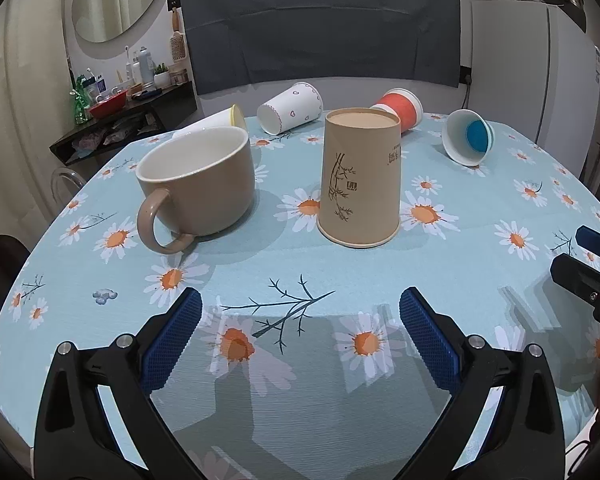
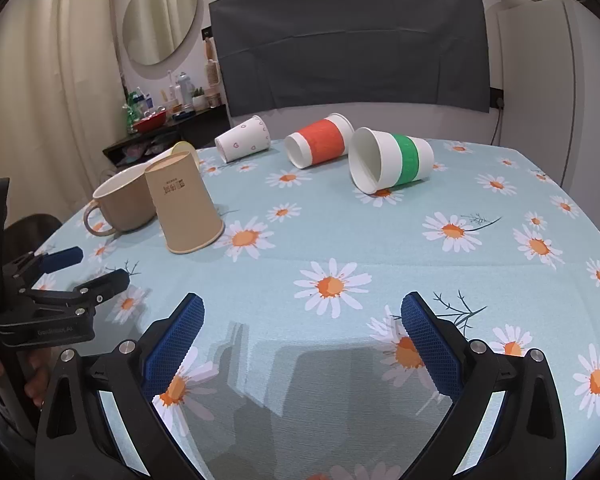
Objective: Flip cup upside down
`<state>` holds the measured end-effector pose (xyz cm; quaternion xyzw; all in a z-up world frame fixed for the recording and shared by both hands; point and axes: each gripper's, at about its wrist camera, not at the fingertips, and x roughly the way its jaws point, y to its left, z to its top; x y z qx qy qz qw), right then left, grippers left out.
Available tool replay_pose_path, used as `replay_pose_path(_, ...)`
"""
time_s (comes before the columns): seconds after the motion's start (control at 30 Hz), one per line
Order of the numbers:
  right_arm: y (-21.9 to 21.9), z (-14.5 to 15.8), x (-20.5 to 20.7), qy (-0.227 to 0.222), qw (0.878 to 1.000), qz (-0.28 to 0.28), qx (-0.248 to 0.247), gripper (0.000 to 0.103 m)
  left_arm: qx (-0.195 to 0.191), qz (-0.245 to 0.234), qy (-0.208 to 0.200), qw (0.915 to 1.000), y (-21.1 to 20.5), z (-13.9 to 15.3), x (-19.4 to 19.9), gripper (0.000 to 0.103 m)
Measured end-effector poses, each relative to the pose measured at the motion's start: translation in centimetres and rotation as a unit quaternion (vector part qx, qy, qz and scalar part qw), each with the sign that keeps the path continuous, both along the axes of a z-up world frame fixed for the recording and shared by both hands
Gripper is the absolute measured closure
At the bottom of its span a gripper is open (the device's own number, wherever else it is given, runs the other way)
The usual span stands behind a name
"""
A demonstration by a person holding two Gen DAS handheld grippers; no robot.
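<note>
Paper cup [image 1: 359, 184] sits inverted; my left gripper [image 1: 300, 316] and right gripper [image 2: 302, 320] gape empty; a nudge could topple it.

A tan kraft-paper cup [image 1: 359, 178] stands inverted at centre frame in the left wrist view, rim flat on the tablecloth, closed base uppermost; a brown bamboo sketch and printed characters mark its side; in the right wrist view it sits centre-left [image 2: 184, 208].
</note>
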<state>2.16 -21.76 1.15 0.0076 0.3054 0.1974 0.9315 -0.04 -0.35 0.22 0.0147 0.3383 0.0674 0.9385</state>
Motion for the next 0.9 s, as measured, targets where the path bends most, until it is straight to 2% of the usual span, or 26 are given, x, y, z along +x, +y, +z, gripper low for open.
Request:
replay_pose_path(0.4,-0.07,0.10,-0.10,-0.004,1.000,-0.003,0.001,0.008,0.005,-0.003,-0.014,0.9999,-0.23,0.23,-0.43,0.006)
replay_pose_path(0.9,-0.08,0.11,-0.18,-0.008,1.000,0.000,0.004,0.008,-0.007,0.002,-0.028,0.9996,0.19,0.40,-0.64,0.006)
